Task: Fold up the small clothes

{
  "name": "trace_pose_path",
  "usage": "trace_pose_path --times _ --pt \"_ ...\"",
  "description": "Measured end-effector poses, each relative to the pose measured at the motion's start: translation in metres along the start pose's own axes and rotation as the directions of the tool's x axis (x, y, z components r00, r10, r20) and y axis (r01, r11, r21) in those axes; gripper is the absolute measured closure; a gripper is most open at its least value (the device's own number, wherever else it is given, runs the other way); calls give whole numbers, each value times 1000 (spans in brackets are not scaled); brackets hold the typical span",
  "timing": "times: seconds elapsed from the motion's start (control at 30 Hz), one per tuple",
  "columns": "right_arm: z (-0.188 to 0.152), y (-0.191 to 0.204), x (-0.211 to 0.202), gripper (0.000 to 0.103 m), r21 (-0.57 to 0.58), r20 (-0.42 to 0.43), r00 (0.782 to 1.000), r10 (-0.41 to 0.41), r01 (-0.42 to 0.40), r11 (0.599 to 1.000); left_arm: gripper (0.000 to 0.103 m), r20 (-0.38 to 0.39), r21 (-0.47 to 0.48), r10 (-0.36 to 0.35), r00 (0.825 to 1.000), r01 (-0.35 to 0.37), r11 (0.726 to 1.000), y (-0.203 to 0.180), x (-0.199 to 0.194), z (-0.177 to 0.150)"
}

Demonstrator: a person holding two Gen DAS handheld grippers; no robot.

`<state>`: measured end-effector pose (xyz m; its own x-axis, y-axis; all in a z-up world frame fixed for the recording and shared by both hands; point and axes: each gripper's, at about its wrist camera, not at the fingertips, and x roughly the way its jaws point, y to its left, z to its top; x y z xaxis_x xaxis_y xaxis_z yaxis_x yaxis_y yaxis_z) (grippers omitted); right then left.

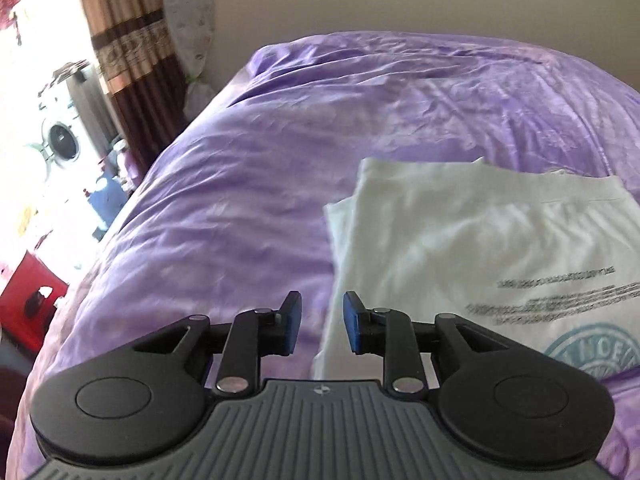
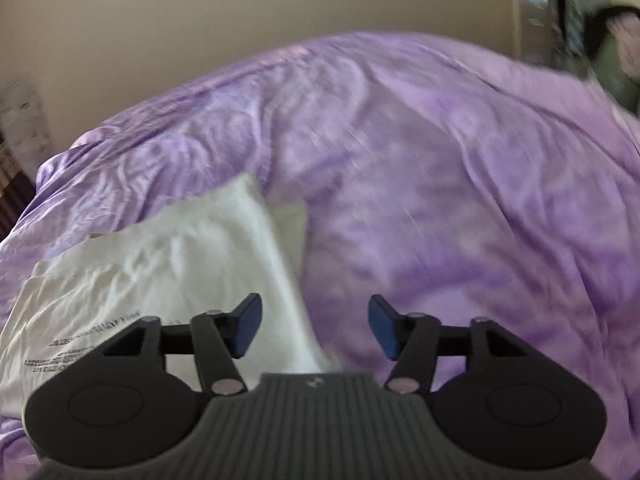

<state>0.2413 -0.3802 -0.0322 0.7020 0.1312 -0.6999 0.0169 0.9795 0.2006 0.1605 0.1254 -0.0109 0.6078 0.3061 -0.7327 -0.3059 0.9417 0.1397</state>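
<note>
Shirt [image 1: 460, 240] folded on purple bedspread [image 1: 240, 200]

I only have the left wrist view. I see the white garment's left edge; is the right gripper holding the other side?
Observer: No. The right gripper is open, with nothing between its pads, above the white garment at its right edge.
Operator: Is that side folded in?
Observer: It looks so; one layer overlaps another there, lying on the purple bedspread.
Operator: Anything beyond it?
Observer: A blurred green and dark shape is at the far right, too unclear to name.
</note>
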Motion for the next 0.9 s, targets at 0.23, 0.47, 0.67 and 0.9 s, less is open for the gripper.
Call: trace_pose_path --times 0.23,0.47,0.67,0.9 --pt "26 7 35 39 -26 -47 996 73 -75 997 71 -19 60 -93 995 94 994 -50 18 19" --pt "34 -4 84 36 40 -150 985 88 -83 996 70 -73 160 -106 992 116 980 -99 46 27" --pt "38 -3 132 29 51 -248 959 133 -125 991 70 -127 177 -103 987 124 976 -111 71 20" --pt "31 -17 169 35 168 -284 929 235 -193 967 70 -153 122 -97 984 116 986 -100 85 15"
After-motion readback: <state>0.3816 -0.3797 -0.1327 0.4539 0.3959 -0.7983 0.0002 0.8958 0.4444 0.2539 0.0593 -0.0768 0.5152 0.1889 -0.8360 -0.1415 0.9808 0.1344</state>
